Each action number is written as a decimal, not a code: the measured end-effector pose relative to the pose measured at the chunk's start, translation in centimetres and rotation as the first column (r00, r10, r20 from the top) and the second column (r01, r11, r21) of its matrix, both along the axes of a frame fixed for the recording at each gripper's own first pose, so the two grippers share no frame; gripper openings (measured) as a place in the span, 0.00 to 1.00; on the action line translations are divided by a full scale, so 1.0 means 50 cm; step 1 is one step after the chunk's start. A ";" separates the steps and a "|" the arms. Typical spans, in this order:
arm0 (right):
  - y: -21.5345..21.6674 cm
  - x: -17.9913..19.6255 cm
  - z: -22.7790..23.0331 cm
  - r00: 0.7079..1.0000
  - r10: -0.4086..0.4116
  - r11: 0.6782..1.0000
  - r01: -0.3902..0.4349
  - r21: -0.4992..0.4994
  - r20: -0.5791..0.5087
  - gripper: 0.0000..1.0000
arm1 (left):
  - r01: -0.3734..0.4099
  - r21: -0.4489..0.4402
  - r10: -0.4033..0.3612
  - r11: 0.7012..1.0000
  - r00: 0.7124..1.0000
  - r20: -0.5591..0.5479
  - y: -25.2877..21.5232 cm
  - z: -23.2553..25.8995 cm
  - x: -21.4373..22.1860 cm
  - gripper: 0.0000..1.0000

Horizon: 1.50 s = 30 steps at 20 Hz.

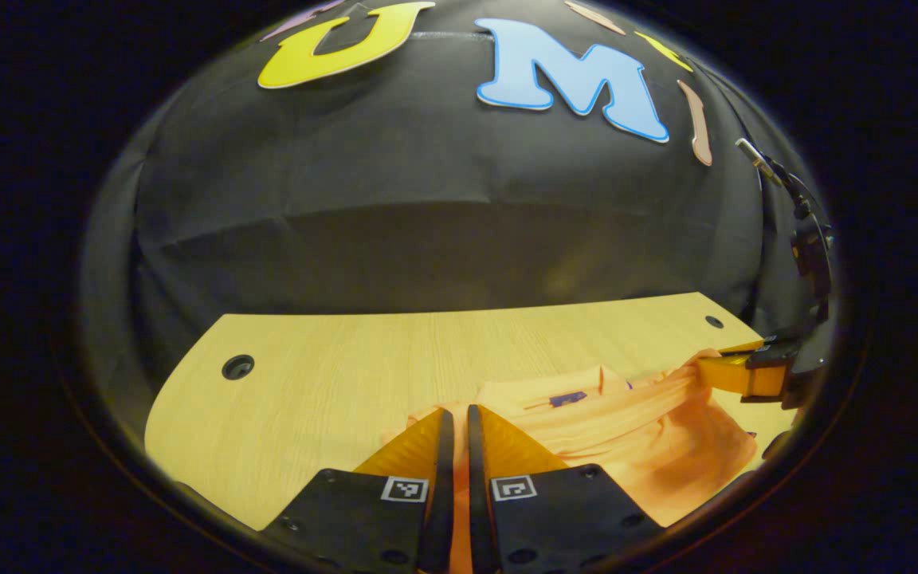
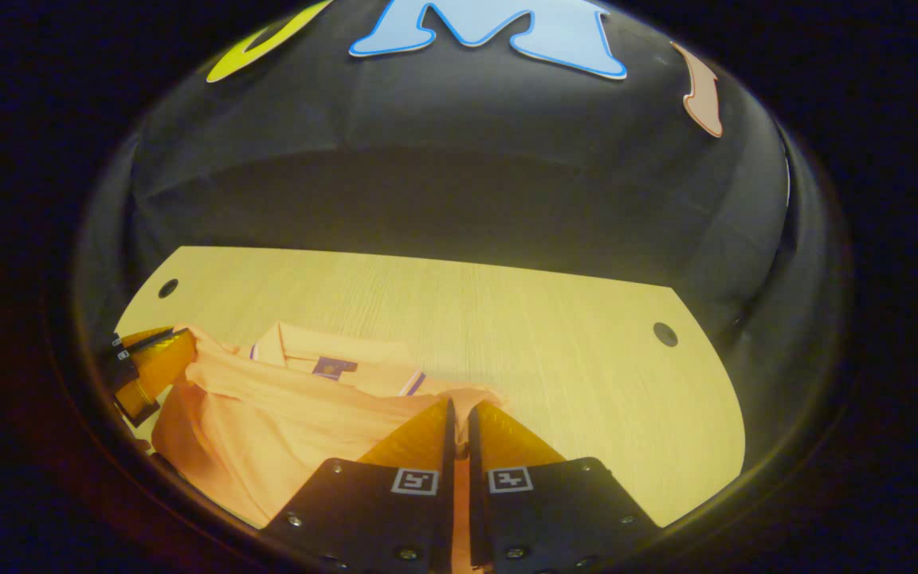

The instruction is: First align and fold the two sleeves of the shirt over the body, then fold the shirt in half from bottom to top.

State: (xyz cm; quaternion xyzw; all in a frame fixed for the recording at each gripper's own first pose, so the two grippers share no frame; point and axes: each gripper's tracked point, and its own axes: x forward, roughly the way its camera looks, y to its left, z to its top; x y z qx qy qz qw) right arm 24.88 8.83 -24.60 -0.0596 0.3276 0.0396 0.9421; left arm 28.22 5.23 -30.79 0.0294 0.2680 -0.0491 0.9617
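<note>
- Right gripper (image 2: pixel 460 414) at bottom centre, fingers nearly together, a strip of orange fabric pinched in the narrow gap.
- Orange polo shirt (image 2: pixel 284 406) lower left, collar toward the far side with a small dark label, cloth bunched and lifted.
- Left gripper (image 2: pixel 176 343) at the far left edge, clamped on the shirt's edge.
- Light wooden table (image 2: pixel 555 335) across the middle, a dark round hole near each far corner.

the shirt (image 1: pixel 650 430) runs under the left gripper (image 1: pixel 459 422), its lower part cut off.
</note>
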 end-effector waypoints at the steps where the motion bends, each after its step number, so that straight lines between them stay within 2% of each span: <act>1: 0.000 -0.002 0.003 1.000 0.006 1.000 -0.006 -0.012 0.006 0.11 | -0.005 -0.008 0.005 1.000 1.000 -0.008 0.002 -0.003 -0.009 0.18; 2: 0.004 -0.006 0.008 1.000 0.018 1.000 -0.017 -0.021 0.015 0.25 | -0.004 -0.021 0.003 1.000 1.000 -0.018 -0.001 -0.004 -0.011 0.20; 4: 0.007 -0.016 0.024 0.999 0.028 0.999 -0.027 -0.039 0.038 0.31 | -0.012 -0.029 0.011 1.000 0.999 -0.031 -0.001 -0.006 -0.024 0.36; 6: 0.012 -0.030 0.041 0.997 0.039 0.999 -0.037 -0.041 0.060 0.46 | -0.018 -0.022 0.018 1.000 1.000 -0.022 0.002 0.011 -0.039 0.43; 7: 0.015 -0.038 0.051 0.996 0.046 0.998 -0.044 -0.037 0.071 0.46 | -0.015 -0.017 0.015 1.000 1.000 -0.015 0.000 0.020 -0.046 0.58; 9: 0.017 -0.062 0.070 0.994 0.064 0.998 -0.062 -0.026 0.086 0.75 | -0.016 -0.012 0.016 1.000 1.000 -0.001 -0.002 0.043 -0.065 0.60; 10: 0.016 -0.076 0.079 0.993 0.070 0.997 -0.068 -0.022 0.098 0.84 | -0.018 -0.017 0.019 1.000 1.000 0.010 -0.005 0.057 -0.076 0.63; 11: 0.012 -0.090 0.094 0.991 0.072 0.997 -0.070 -0.021 0.114 0.84 | -0.025 -0.021 0.025 0.999 0.999 0.024 -0.009 0.071 -0.092 0.65; 12: 0.010 -0.107 0.110 0.988 0.076 0.997 -0.074 -0.014 0.133 0.89 | -0.025 -0.027 0.026 0.999 0.999 0.038 -0.015 0.088 -0.104 0.71; 14: 0.005 -0.140 0.145 0.982 0.080 0.996 -0.083 0.012 0.170 0.90 | -0.029 -0.027 0.031 0.999 0.997 0.065 -0.026 0.120 -0.132 0.73; 16: -0.005 -0.175 0.181 0.975 0.080 0.995 -0.090 0.041 0.206 0.95 | -0.037 -0.030 0.040 0.999 0.995 0.088 -0.037 0.155 -0.164 0.81; 17: -0.013 -0.191 0.199 0.971 0.079 0.994 -0.093 0.050 0.226 0.95 | -0.045 -0.032 0.048 0.998 0.993 0.105 -0.043 0.173 -0.183 0.89; 18: -0.024 -0.207 0.217 0.966 0.080 0.994 -0.096 0.054 0.245 0.95 | -0.049 -0.036 0.053 0.998 0.991 0.122 -0.048 0.192 -0.195 0.87; 19: -0.034 -0.222 0.232 0.962 0.082 0.994 -0.099 0.052 0.260 0.95 | -0.053 -0.043 0.058 0.998 0.989 0.138 -0.057 0.213 -0.213 0.96; 30: -0.129 -0.397 0.358 0.902 0.094 0.985 -0.147 0.094 0.422 0.94 | -0.091 -0.018 0.092 0.996 0.947 0.308 -0.136 0.384 -0.389 0.94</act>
